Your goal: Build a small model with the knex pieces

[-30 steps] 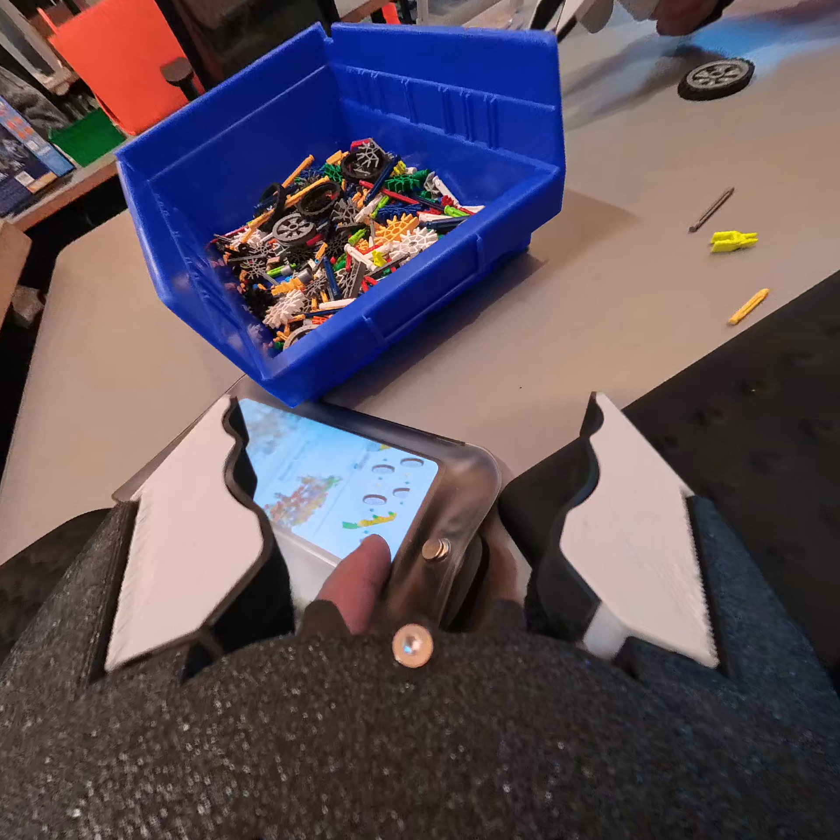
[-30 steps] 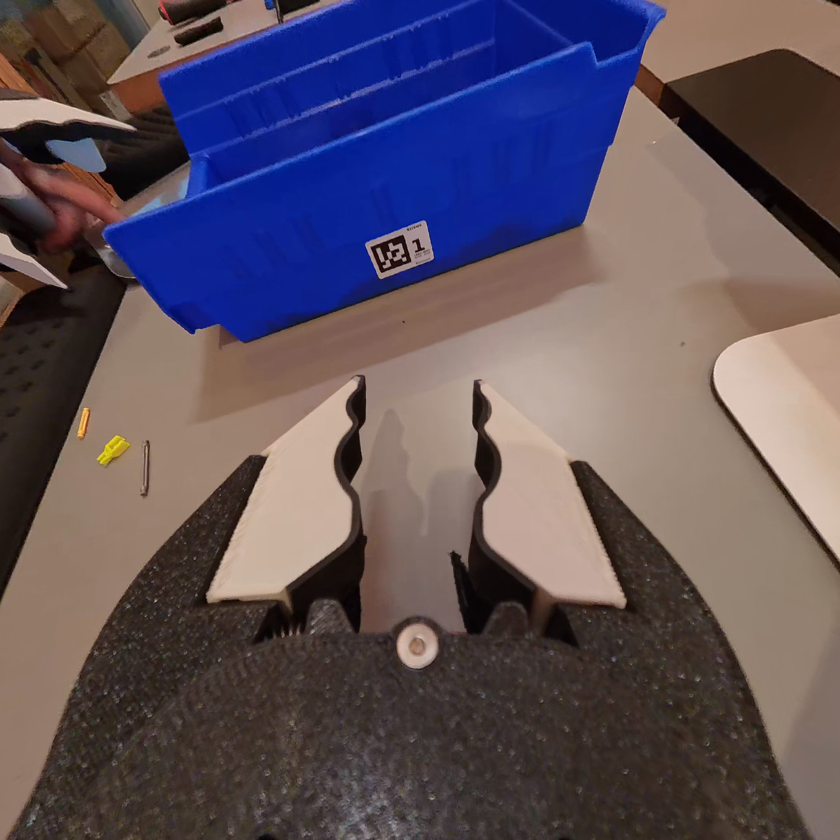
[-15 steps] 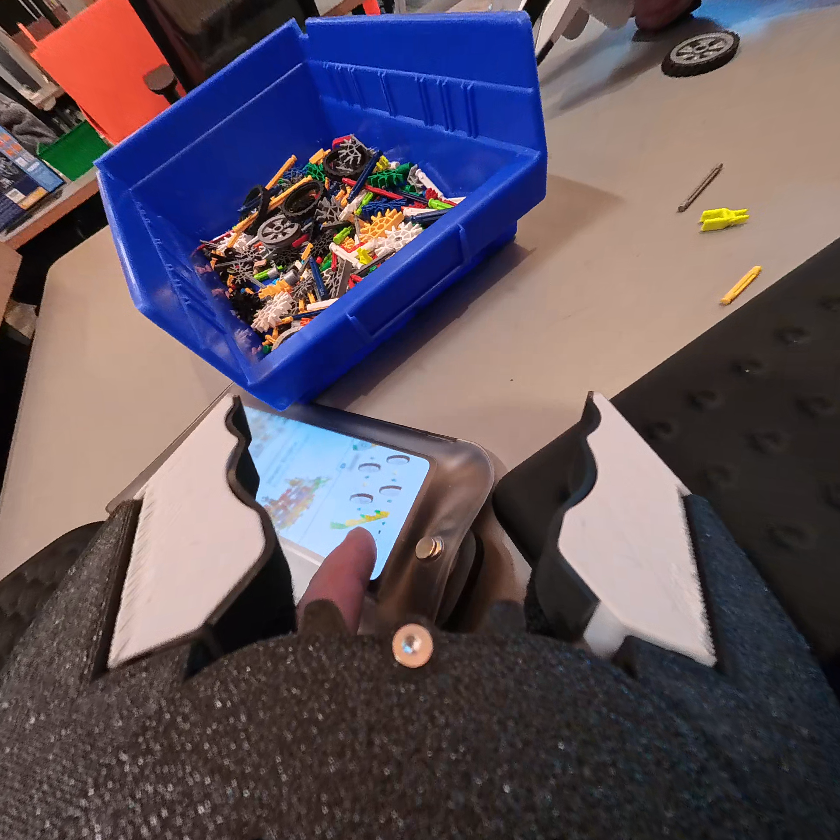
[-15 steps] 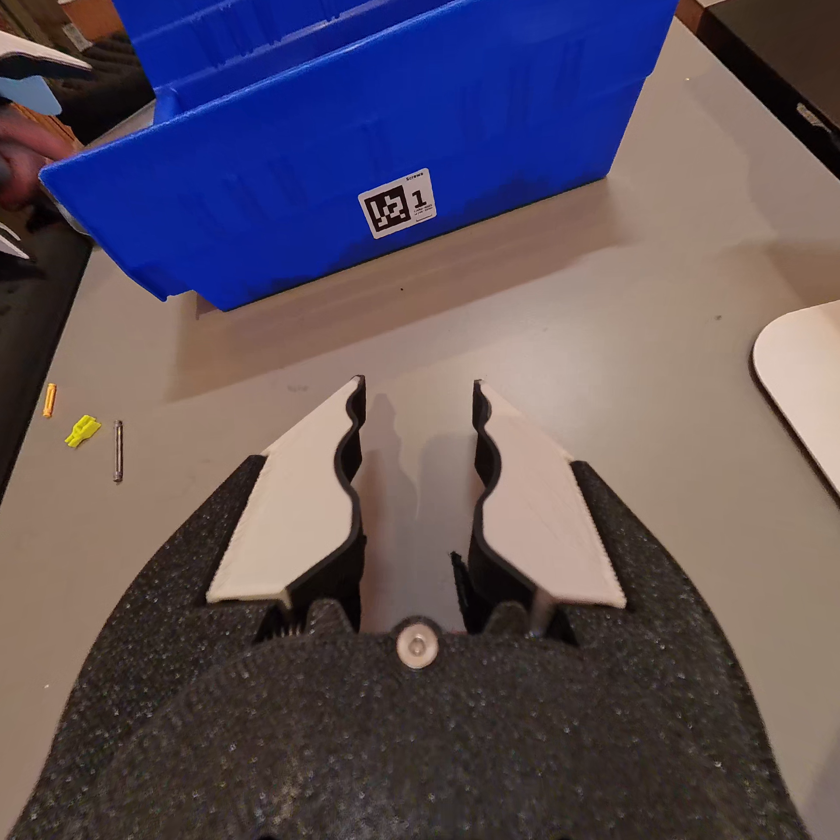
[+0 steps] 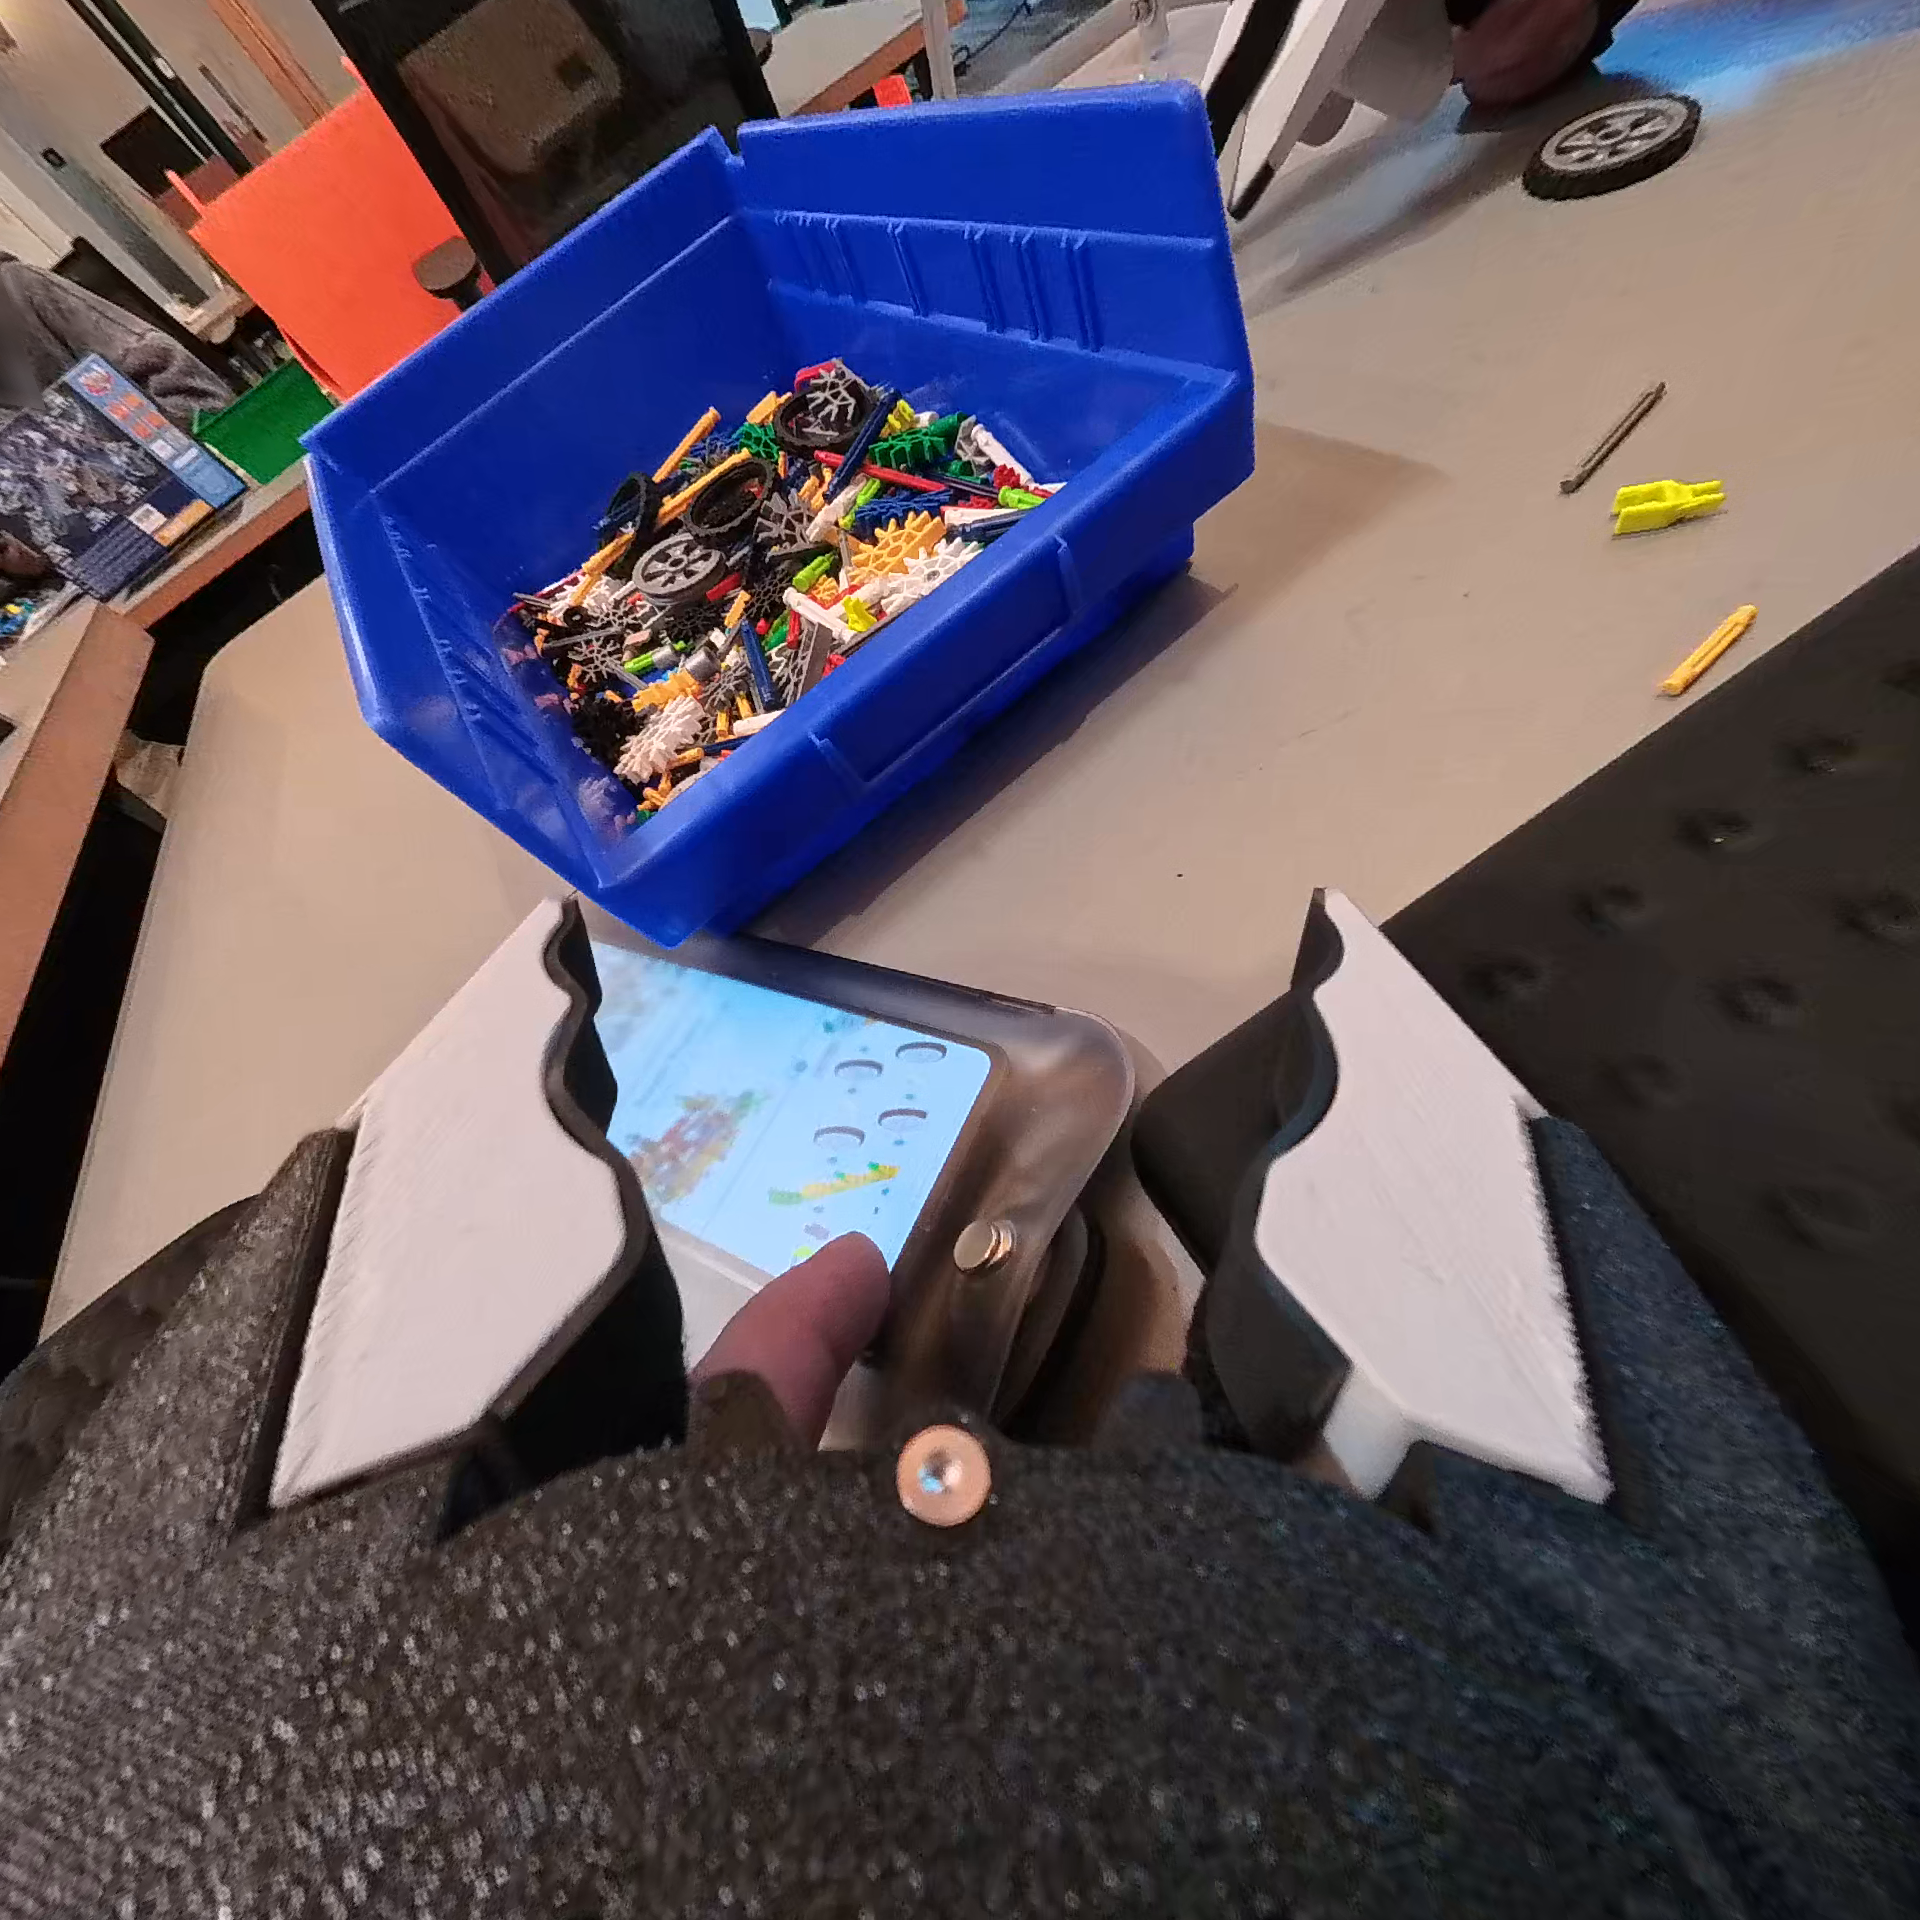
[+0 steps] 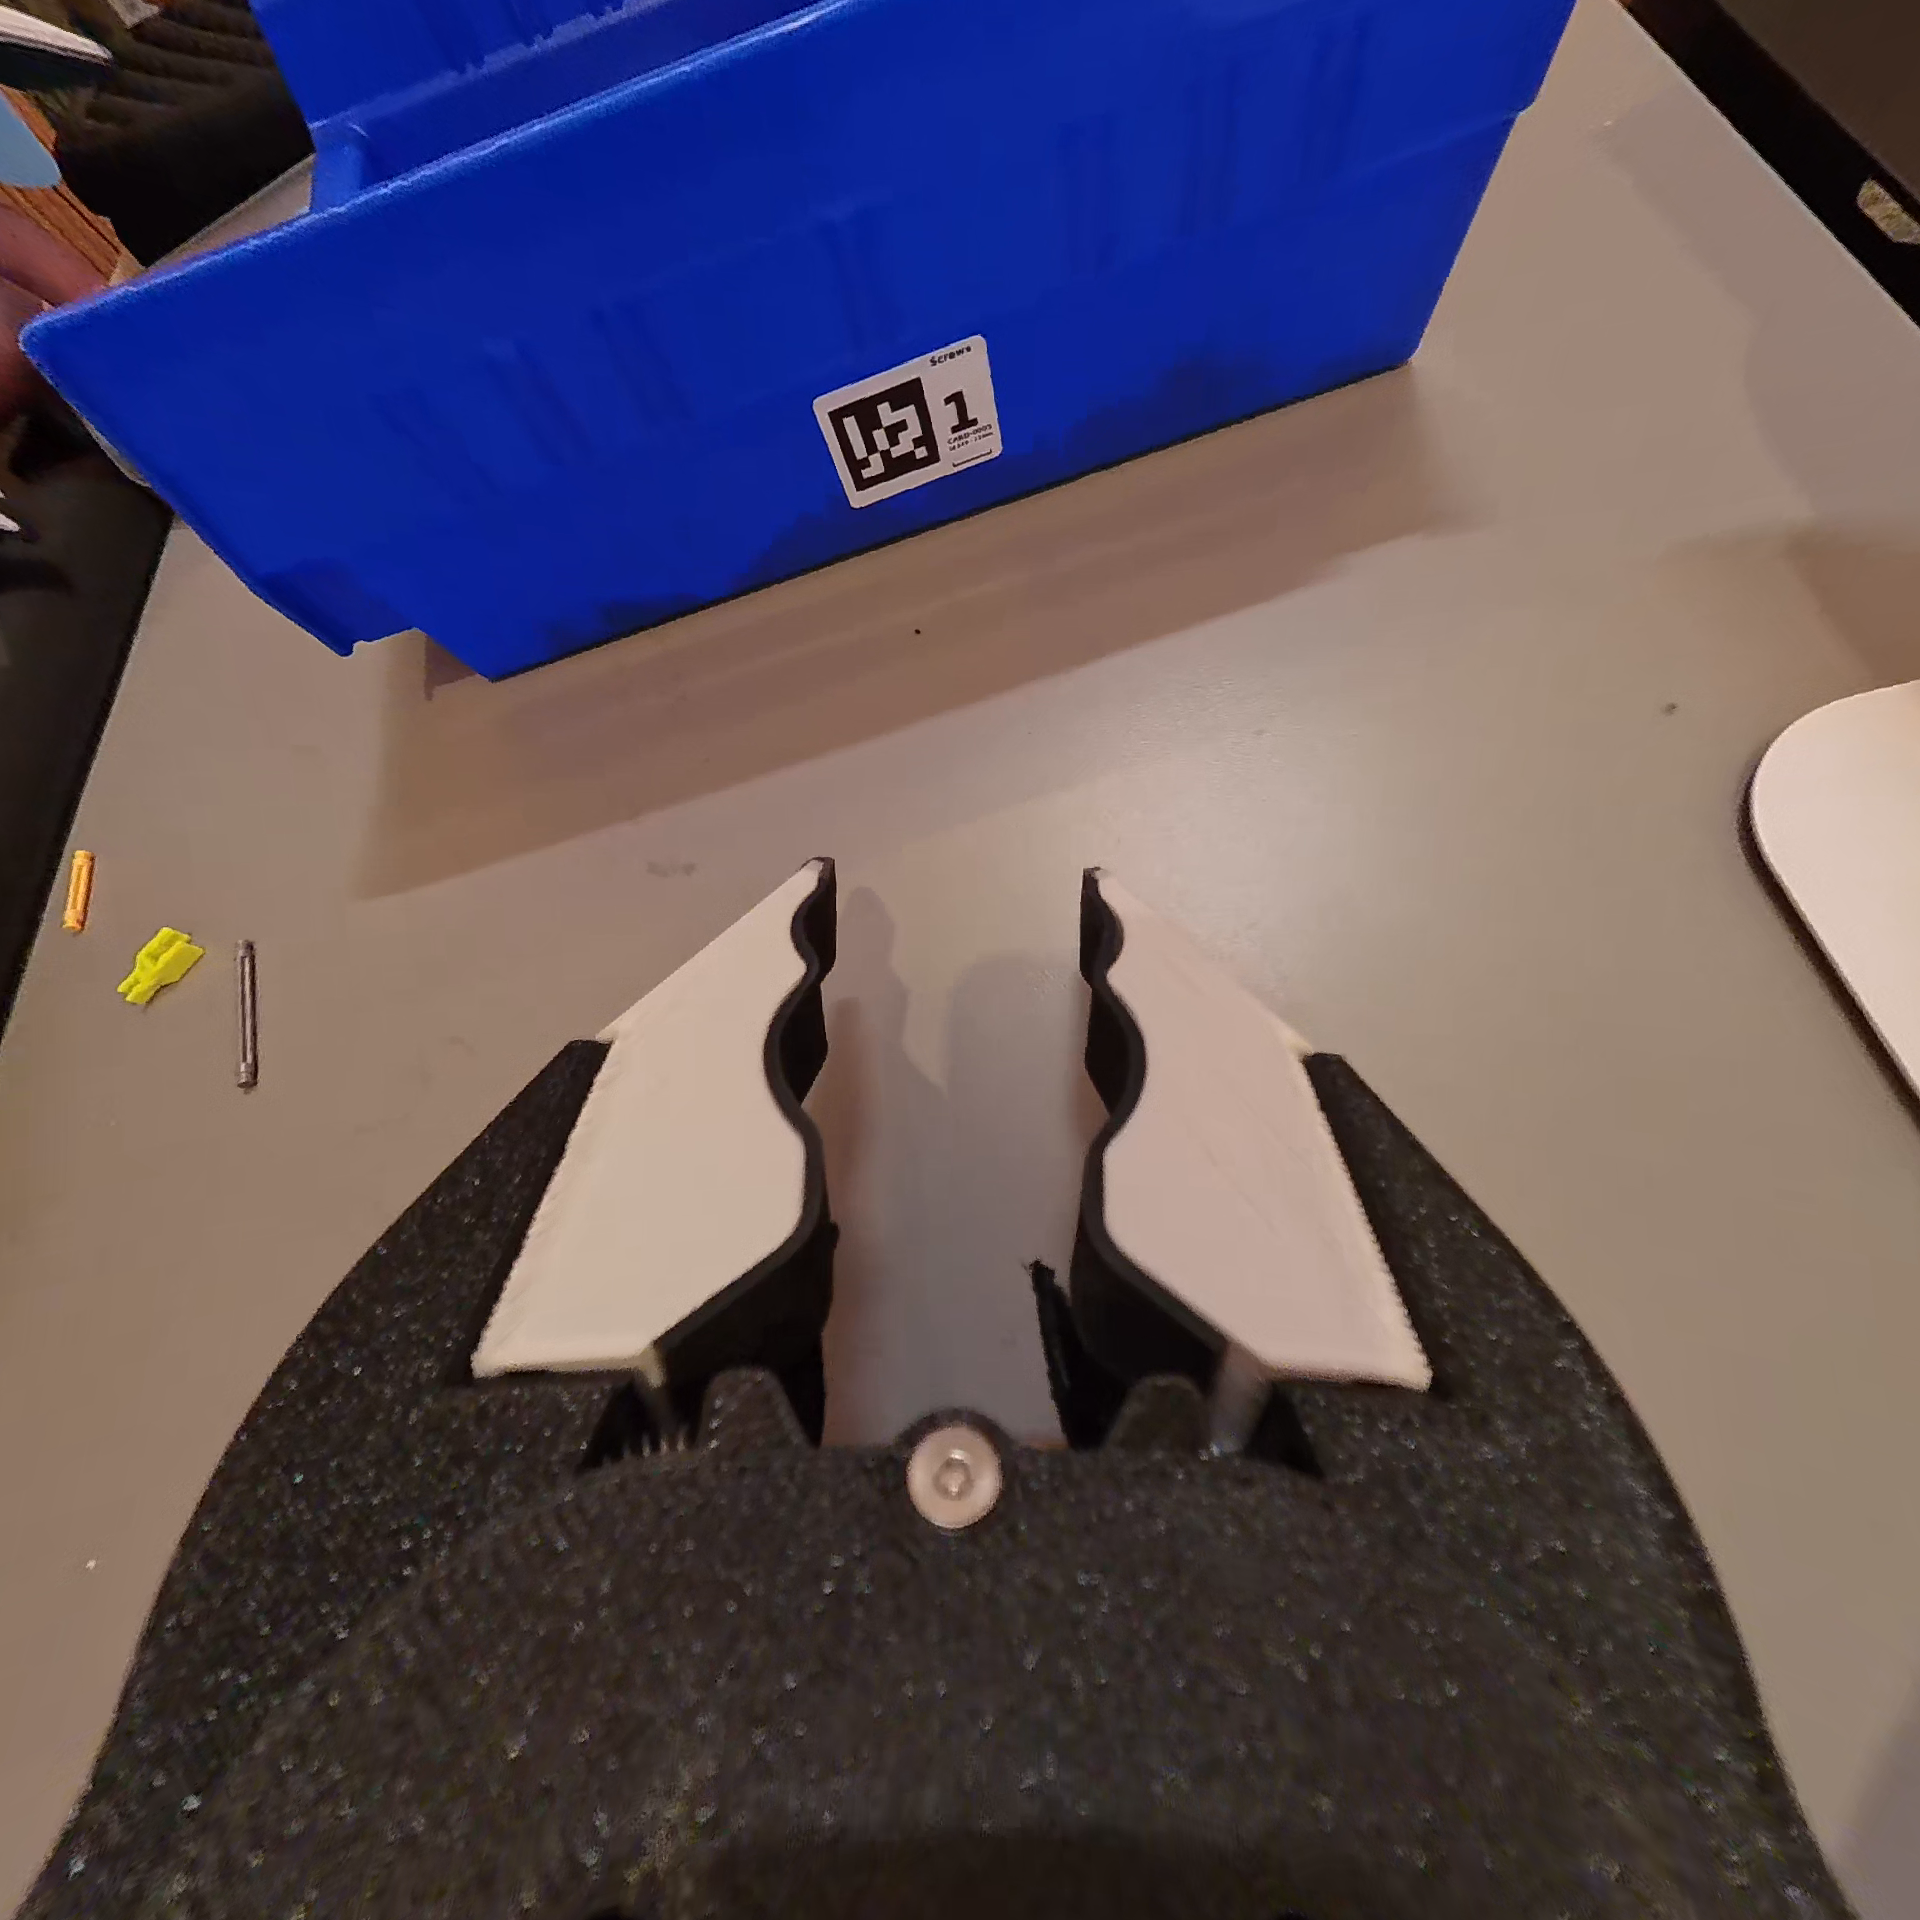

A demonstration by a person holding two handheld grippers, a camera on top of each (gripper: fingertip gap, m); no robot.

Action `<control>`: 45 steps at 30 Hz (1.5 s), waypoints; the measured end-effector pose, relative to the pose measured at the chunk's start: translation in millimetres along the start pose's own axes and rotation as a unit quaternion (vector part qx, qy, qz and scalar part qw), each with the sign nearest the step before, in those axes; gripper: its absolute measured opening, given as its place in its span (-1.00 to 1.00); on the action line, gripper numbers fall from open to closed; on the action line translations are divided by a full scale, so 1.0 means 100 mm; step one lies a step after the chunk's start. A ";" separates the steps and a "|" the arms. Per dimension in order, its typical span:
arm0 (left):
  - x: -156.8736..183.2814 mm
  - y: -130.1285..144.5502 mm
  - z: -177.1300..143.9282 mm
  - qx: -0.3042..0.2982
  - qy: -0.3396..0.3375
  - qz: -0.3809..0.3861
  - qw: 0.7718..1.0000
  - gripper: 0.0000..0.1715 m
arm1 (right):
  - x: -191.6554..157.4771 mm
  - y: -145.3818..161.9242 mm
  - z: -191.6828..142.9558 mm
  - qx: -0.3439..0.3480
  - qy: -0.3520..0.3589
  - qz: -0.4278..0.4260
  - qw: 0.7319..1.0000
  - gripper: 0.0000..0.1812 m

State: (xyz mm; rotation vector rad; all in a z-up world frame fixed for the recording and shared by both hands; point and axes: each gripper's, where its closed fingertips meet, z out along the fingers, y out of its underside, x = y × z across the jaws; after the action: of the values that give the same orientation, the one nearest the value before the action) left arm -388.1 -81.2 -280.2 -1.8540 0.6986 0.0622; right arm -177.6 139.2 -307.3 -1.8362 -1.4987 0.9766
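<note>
- Our left gripper [image 5: 940,935] has its jaws spread wide and grips nothing; a phone in a clear case [image 5: 831,1101] sits between them with its screen lit, and a bare fingertip [image 5: 805,1325] rests on the lower edge of that screen.
- Just beyond the phone stands the blue bin [image 5: 935,727] on the grey table [image 5: 1299,727], its near corner almost over the phone's far edge. Inside lies a loose heap of small construction pieces [image 5: 769,582]: rods, toothed connectors and black wheels.
- Off to the right on the table we see a yellow clip [image 5: 1662,504], a thin grey rod [image 5: 1610,436] and an orange rod [image 5: 1709,649], well apart from the bin, and a larger wheel [image 5: 1610,145] farther back, beside the other gripper.
- A black dimpled mat [image 5: 1714,987] runs along the table's right edge.
- Our right gripper [image 6: 956,873] hovers low over bare table with its jaws partly apart and nothing between them; it faces the bin's long outer wall, which bears a white sticker [image 6: 909,421].
- In this view the same three small pieces lie far to the left, and a pale rounded board [image 6: 1849,852] edges in at the right.
- As far as the pictures show, neither gripper carries a piece and no assembled thing lies on the table.
</note>
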 end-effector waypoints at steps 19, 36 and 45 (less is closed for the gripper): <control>0.01 0.01 0.01 -0.003 0.003 0.002 1.000 0.50 | -0.02 0.03 0.02 -0.010 -0.004 -0.002 1.000 -0.48; 0.01 0.00 0.00 0.001 0.003 0.004 1.000 0.49 | -0.02 0.03 0.02 -0.011 -0.004 -0.003 1.000 -0.48; 0.01 0.01 0.00 -0.001 0.000 0.006 1.000 0.49 | -0.03 0.03 0.01 -0.012 -0.003 -0.005 1.000 -0.47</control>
State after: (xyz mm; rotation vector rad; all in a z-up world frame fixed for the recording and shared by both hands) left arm -387.4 -81.7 -281.3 -1.8521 0.7102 0.0713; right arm -177.2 135.7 -310.3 -1.8434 -1.5281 0.9630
